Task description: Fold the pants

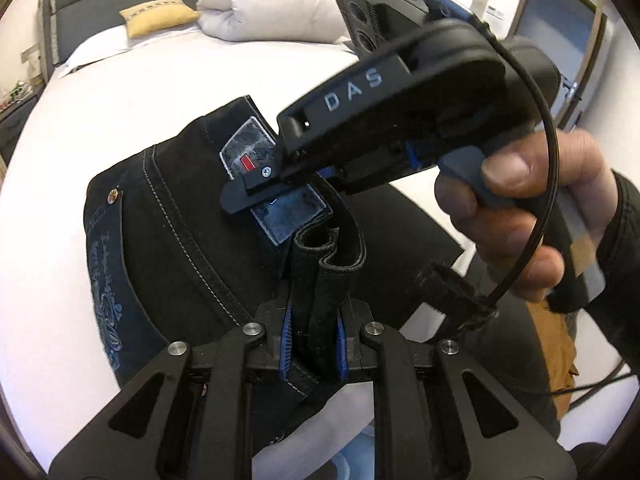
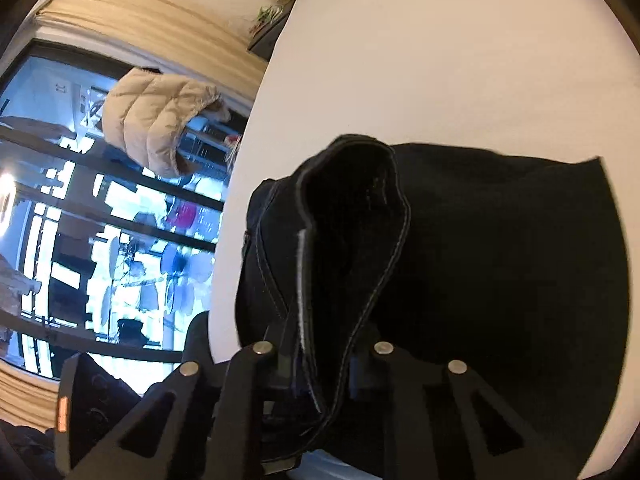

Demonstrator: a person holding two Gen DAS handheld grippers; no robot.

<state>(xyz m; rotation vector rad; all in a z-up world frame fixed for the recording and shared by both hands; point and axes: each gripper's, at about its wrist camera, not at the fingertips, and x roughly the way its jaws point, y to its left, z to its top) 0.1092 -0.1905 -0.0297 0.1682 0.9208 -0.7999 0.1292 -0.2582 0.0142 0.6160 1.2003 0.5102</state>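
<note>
Black pants with white stitching, a grey patch and blue embroidery lie on the white bed. My left gripper is shut on a bunched fold of the pants' hem. My right gripper, held in a hand, reaches in from the right just above the grey patch. In the right wrist view the right gripper is shut on a folded hem edge of the pants, which spread dark over the bed.
A yellow cushion and a white folded duvet lie at the grey headboard. A beige puffer jacket hangs by a window left of the bed. A cable loops from the right gripper.
</note>
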